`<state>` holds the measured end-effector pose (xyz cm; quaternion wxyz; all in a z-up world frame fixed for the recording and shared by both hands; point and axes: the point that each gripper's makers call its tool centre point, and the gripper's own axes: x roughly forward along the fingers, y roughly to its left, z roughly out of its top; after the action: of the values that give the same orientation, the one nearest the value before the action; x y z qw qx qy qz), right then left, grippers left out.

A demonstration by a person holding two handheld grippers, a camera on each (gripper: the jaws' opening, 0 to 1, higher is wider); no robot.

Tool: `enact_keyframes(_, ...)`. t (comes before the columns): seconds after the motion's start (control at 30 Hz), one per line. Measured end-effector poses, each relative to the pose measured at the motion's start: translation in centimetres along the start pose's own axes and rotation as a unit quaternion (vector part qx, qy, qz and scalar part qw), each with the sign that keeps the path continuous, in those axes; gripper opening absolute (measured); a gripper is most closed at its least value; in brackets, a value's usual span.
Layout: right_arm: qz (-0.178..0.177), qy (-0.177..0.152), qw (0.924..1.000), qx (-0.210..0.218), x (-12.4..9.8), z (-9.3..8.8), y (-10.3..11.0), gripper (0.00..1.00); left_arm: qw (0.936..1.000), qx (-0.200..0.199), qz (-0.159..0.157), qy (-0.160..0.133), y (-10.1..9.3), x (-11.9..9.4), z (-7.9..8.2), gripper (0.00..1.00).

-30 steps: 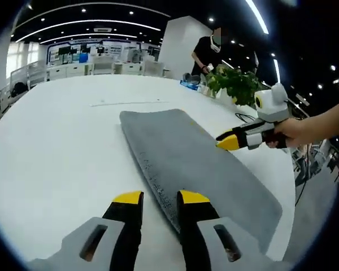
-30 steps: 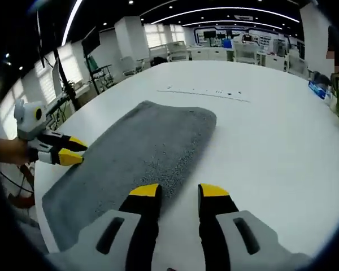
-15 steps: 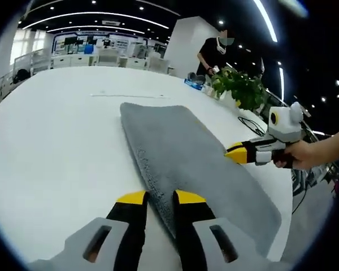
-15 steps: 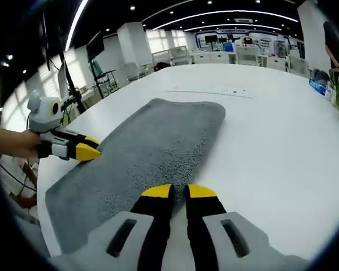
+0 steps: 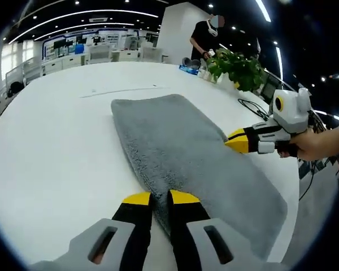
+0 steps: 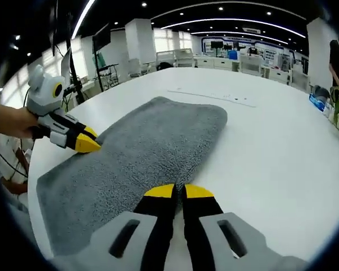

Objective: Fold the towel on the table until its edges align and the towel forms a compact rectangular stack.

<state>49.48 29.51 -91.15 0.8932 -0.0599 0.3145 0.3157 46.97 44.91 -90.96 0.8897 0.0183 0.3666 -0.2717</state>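
Towel [image 5: 186,152], grey, lies flat and lengthwise on the white table [image 5: 51,141], one long edge at each gripper. Your left gripper [image 5: 153,197] and right gripper [image 6: 177,191] both have jaws pressed together on the towel's long edges, so you look pinched on at mid-length on both sides. Lift both together at equal height, keep the pinch firm so the pile doesn't slip, and carry the fold over so the ends meet squarely; watch the table edge near the lower end.

Towel [image 6: 141,147] edge is hidden between right claw [image 6: 178,192] tips.
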Motion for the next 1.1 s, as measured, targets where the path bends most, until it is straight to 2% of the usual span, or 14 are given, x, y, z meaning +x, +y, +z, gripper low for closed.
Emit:
enact_keyframes(0.27, -0.014, 0.011, 0.9994, -0.028, -2.5, -1.6, -1.8, 0.02, 0.9999, 0.01, -0.014, -0.001, -3.3, 1.0, 0.0, 0.11)
enact_keyframes(0.4, -0.021, 0.018, 0.9993, -0.026, -3.9, -2.6, -3.2, 0.02, 0.9991, 0.03, -0.03, 0.007, -5.5, 1.5, 0.0, 0.11)
enact_keyframes(0.63, -0.034, 0.03, 0.9986, -0.028, -6.0, -4.0, -4.5, 0.02, 0.9976, 0.052, -0.044, 0.013, -8.1, 2.2, 0.0, 0.11)
enact_keyframes(0.73, -0.037, 0.03, 0.9985, -0.028, -6.3, -4.2, -4.8, 0.02, 0.9975, 0.055, -0.043, 0.013, -8.7, 2.2, -0.1, 0.11)
enact_keyframes(0.93, -0.041, 0.029, 0.9986, -0.018, -6.1, -4.2, -4.8, 0.02, 0.9976, 0.058, -0.035, 0.01, -8.5, 2.2, -0.1, 0.11)
enact_keyframes(1.1, -0.048, 0.02, 0.9986, -0.012, -6.2, -4.3, -4.8, 0.03, 0.9962, 0.079, -0.033, 0.015, -8.6, 2.3, -0.1, 0.11)
